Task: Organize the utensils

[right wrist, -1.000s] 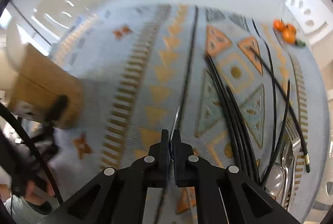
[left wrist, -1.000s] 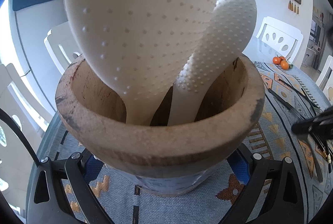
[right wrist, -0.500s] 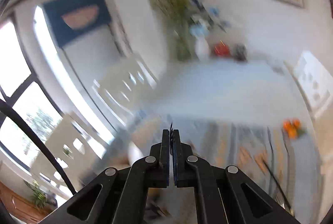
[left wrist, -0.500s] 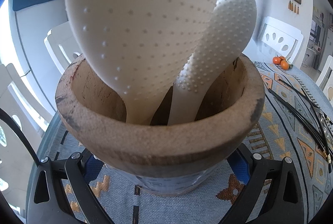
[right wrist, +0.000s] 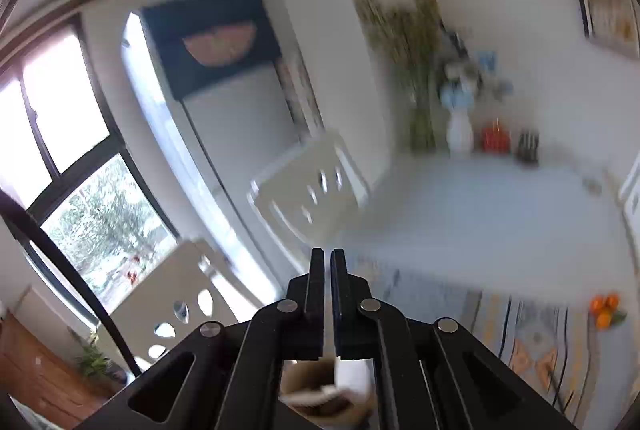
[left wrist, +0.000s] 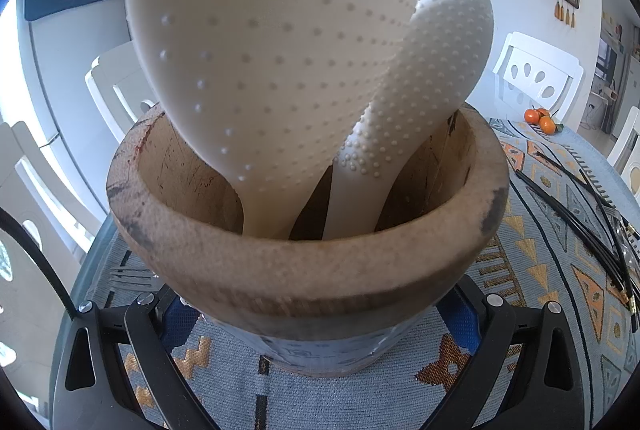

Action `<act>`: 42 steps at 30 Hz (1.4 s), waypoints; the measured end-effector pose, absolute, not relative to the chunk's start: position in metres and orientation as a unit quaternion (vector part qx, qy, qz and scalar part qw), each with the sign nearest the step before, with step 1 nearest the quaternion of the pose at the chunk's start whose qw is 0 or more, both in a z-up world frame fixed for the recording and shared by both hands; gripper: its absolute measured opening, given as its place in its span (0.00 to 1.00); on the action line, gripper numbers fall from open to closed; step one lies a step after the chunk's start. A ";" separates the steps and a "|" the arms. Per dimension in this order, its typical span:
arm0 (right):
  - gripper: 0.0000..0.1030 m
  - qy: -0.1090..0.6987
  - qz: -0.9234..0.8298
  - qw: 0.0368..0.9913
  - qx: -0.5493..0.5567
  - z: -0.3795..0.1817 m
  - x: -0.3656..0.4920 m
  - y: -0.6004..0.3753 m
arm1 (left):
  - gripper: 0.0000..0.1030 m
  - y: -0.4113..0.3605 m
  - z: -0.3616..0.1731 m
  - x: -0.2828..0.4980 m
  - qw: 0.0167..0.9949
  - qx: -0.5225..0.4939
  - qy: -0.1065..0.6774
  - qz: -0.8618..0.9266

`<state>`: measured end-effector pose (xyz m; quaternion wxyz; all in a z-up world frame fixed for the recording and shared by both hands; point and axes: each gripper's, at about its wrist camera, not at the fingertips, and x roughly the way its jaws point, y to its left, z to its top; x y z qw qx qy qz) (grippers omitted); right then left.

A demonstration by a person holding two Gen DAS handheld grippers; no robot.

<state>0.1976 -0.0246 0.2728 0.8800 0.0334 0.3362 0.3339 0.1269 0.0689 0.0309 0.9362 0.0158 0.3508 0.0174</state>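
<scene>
Your left tool [left wrist: 320,370] shows only its two black arms; the wooden holder [left wrist: 304,282] hides the fingertips and you cannot tell whether they touch it. The two white paddles [left wrist: 280,42] run off the top edge, and their handles vanish inside the holder. A fork [left wrist: 128,276] at the near left is half covered. Through your right tool [right wrist: 323,262] everything is smeared, and whether anything sits between the pads is unclear.
</scene>
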 end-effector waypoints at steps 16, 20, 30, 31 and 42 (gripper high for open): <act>0.55 0.526 0.180 0.819 0.141 0.133 0.248 -0.204 | 0.97 0.071 0.032 0.128 0.934 0.016 0.356 0.017; 0.54 0.535 0.108 0.829 0.123 0.111 0.222 -0.242 | 0.97 0.069 0.032 0.130 0.933 0.019 0.358 0.019; 0.32 0.588 0.042 0.798 0.125 0.064 0.195 -0.288 | 0.97 0.055 0.030 0.133 0.933 0.029 0.357 0.025; 0.27 0.593 0.044 0.795 0.123 0.061 0.194 -0.287 | 0.97 0.054 0.030 0.133 0.933 0.030 0.357 0.026; 0.17 0.622 0.011 0.779 0.072 0.031 0.200 -0.275 | 0.97 0.041 0.028 0.139 0.932 0.035 0.359 0.029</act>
